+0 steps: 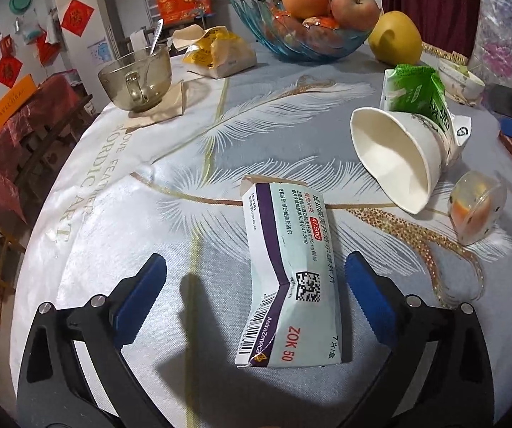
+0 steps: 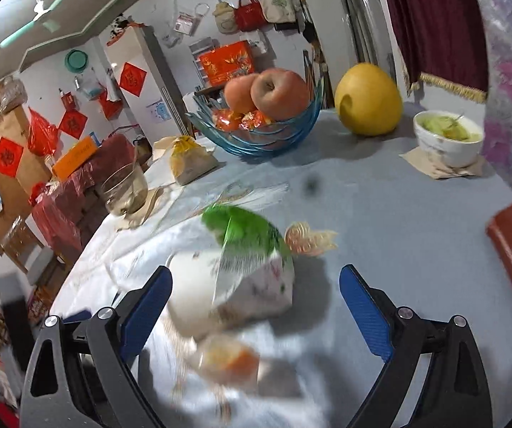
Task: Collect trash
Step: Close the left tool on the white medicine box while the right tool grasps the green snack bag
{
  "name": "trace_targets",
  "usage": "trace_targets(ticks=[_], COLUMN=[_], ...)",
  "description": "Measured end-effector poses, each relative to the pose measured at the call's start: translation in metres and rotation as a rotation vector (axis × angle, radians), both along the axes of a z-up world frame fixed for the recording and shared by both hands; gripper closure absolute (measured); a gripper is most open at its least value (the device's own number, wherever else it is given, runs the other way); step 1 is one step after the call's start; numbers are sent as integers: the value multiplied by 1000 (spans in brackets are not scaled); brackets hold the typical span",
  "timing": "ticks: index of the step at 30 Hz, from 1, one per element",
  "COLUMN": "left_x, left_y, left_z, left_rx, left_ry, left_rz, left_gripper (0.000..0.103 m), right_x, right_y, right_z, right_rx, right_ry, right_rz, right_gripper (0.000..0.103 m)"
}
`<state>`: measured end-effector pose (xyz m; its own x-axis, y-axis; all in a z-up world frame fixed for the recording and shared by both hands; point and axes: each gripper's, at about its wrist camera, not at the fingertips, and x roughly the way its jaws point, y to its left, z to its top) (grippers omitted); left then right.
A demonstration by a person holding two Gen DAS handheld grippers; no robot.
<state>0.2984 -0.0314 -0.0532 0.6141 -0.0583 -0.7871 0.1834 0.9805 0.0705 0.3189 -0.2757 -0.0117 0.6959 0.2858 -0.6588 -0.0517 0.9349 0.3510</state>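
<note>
Trash still out: crumpled medicine box [image 1: 286, 274], tipped paper cup [image 1: 395, 160], green carton [image 1: 421, 92] and small plastic tub [image 1: 477, 210] all lie on the surface [image 1: 113, 214]; nothing looks collected yet.
Left hand-held gripper [image 1: 256, 303]: jaws wide apart, angled down, box between them at lower centre, pads not touching it.
Right hand-held gripper [image 2: 256, 303]: jaws apart, empty, tilted down over the blurred cup and carton, lower centre.

Around the blue glass fruit bowl [image 1: 302, 41] on the bench: two apples [image 1: 354, 7] inside, one pomelo [image 1: 395, 37] beside, one medicine box [image 1: 288, 278], one paper cup [image 1: 395, 157], one glass mug [image 1: 136, 78].
</note>
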Motion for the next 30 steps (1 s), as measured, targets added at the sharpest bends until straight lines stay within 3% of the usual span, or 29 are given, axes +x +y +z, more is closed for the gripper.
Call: trace_targets(ticks=[10,12,14,16,30], left_x=[1,0,0,0,0], left_y=[1,0,0,0,-1], left_z=[1,1,1,1,1], left_rx=[-35,-34,-36,-37,-43], left_ry=[3,2,1,0,-4], left_rz=[-16,-19,-26,-29,-39], left_gripper=[7,7,7,7,7], right_x=[58,63,68,69,10], right_y=[-2,-1,1,2,-3], right_z=[-45,-50,-56,-60,6], right_rx=[173,188,226,262,231], right_ry=[135,147,172,186,-108], right_rz=[18,28,58,79,72], right_gripper=[11,15,34,37,38])
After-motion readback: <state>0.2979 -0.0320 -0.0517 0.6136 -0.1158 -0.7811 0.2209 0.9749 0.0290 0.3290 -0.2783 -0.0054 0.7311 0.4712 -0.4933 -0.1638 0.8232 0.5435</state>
